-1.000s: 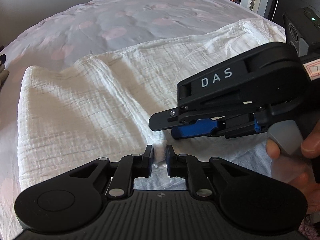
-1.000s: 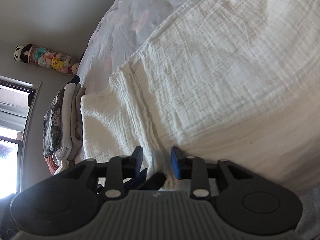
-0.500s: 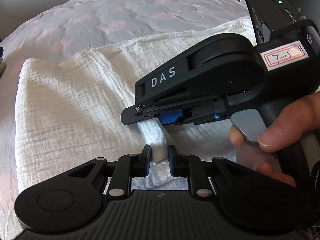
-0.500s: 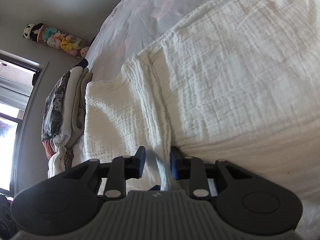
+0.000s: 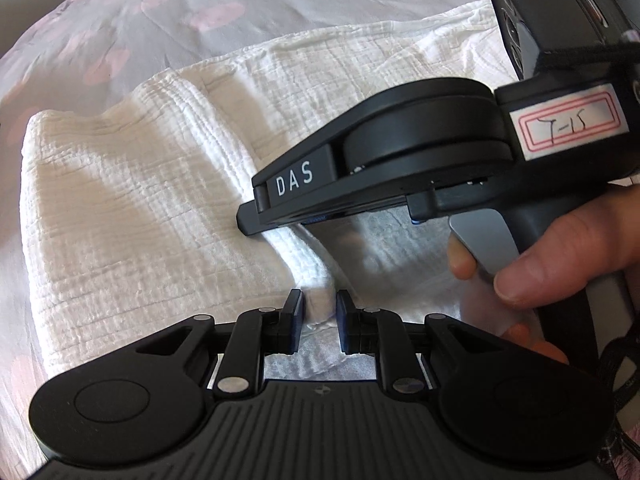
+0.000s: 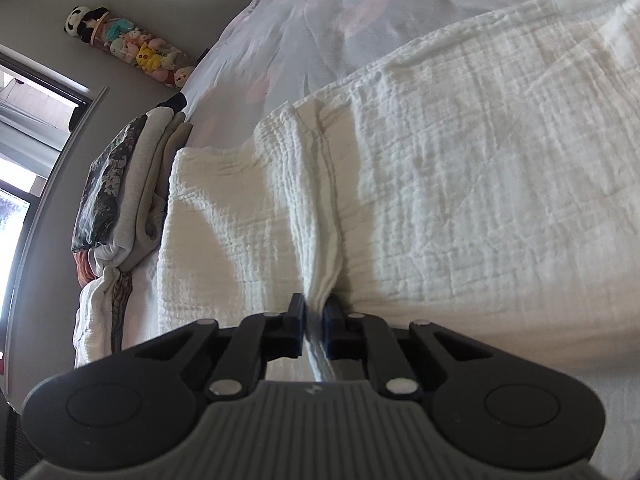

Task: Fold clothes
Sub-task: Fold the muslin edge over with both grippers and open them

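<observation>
Left wrist view takes in the bed (image 5: 248,12), its grey cover with pink blotches filling the upper part of the frame, and over it the white crinkled muslin cloth (image 5: 132,208), spread from the left edge across to the upper right. A raised ridge of doubled fabric runs from upper left of centre down to the lower middle, and both tools meet on it, probably so the layers lift together as one fold line.

Right wrist view shows that ridge climbing from the bottom centre, with a stack of folded clothes (image 6: 124,192) at the left edge, beside the cloth.

The right tool (image 6: 314,322) enters the left view from the right, lying nearly level over the cloth, a hand (image 5: 560,256) wrapped on its grip with a finger on the trigger; its fingers are pressed on the ridge, pinching several layers. The left tool (image 5: 318,320) points forward at the bottom of its frame, fingers a little apart with the ridge's end between them; whether they grip it I cannot tell.
</observation>
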